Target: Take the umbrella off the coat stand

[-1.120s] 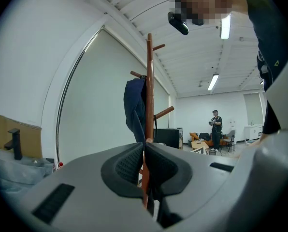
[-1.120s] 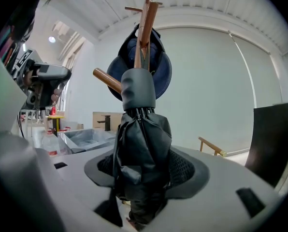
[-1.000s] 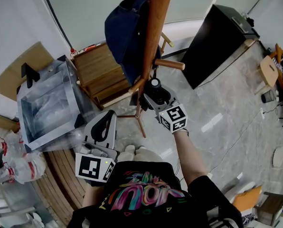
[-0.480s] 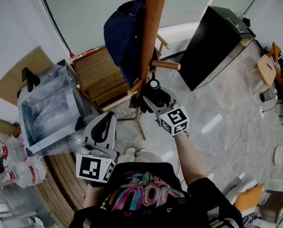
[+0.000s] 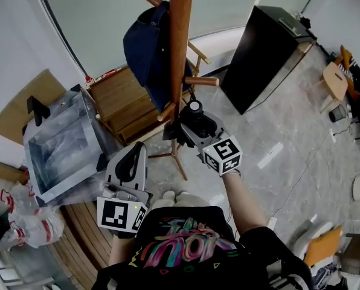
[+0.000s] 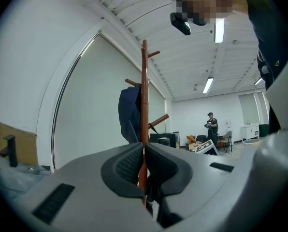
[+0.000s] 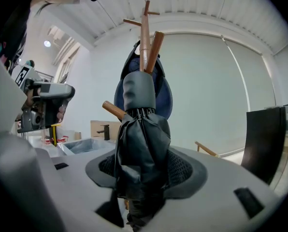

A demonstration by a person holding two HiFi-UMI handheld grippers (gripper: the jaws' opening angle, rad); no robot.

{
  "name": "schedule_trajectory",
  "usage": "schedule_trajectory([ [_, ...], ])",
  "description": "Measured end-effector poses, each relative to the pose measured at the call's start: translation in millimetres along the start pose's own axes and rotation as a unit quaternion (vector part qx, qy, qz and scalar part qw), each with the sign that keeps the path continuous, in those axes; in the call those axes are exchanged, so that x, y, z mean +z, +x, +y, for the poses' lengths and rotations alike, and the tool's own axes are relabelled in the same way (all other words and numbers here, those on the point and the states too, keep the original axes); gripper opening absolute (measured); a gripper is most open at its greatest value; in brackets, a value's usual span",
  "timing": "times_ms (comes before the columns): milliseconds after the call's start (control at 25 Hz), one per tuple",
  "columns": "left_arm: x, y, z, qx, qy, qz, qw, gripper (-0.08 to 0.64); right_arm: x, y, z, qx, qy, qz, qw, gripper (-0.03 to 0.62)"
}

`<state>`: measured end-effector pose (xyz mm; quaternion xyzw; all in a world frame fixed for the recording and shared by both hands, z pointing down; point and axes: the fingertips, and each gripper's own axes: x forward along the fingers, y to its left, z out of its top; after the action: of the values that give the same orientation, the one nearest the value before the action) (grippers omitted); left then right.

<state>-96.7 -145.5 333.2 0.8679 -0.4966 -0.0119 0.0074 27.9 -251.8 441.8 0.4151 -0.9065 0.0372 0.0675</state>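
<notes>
The wooden coat stand (image 5: 181, 41) rises in front of me, its pole also in the left gripper view (image 6: 144, 105) and the right gripper view (image 7: 145, 37). A folded black umbrella (image 7: 141, 144) with a grey handle stands upright beside the pole, just below a peg; whether it still hangs on the peg I cannot tell. My right gripper (image 7: 143, 173) is shut on its canopy, and in the head view this gripper (image 5: 189, 124) sits right against the stand. The left gripper (image 5: 130, 162) hangs back lower left, jaws pressed together and empty (image 6: 144, 161).
A navy garment (image 5: 145, 47) hangs on the stand's left side. A wooden crate-like piece (image 5: 122, 98) and a metal basin (image 5: 59, 141) stand to the left, a black cabinet (image 5: 261, 56) to the right. A person (image 6: 211, 124) stands far back in the room.
My right gripper has lifted a little with the umbrella in it. The left gripper has stayed where it was.
</notes>
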Motion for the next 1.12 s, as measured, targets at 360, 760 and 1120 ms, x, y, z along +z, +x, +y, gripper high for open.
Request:
schedule_trajectory([
  [360,7,5,-8,-0.016,0.003,-0.007,0.9998,0.032,30,-18,-3,-0.015,0.026,-0.038,0.999,0.255],
  [760,8,17,-24,-0.046,0.002,-0.014,0.9988,0.032,65,-53,-20,-0.050,0.027,-0.075,0.996,0.255],
  [1120,9,34,-41,-0.086,0.000,-0.017,0.9962,0.032,75,-86,-31,-0.088,0.028,-0.081,0.992,0.255],
])
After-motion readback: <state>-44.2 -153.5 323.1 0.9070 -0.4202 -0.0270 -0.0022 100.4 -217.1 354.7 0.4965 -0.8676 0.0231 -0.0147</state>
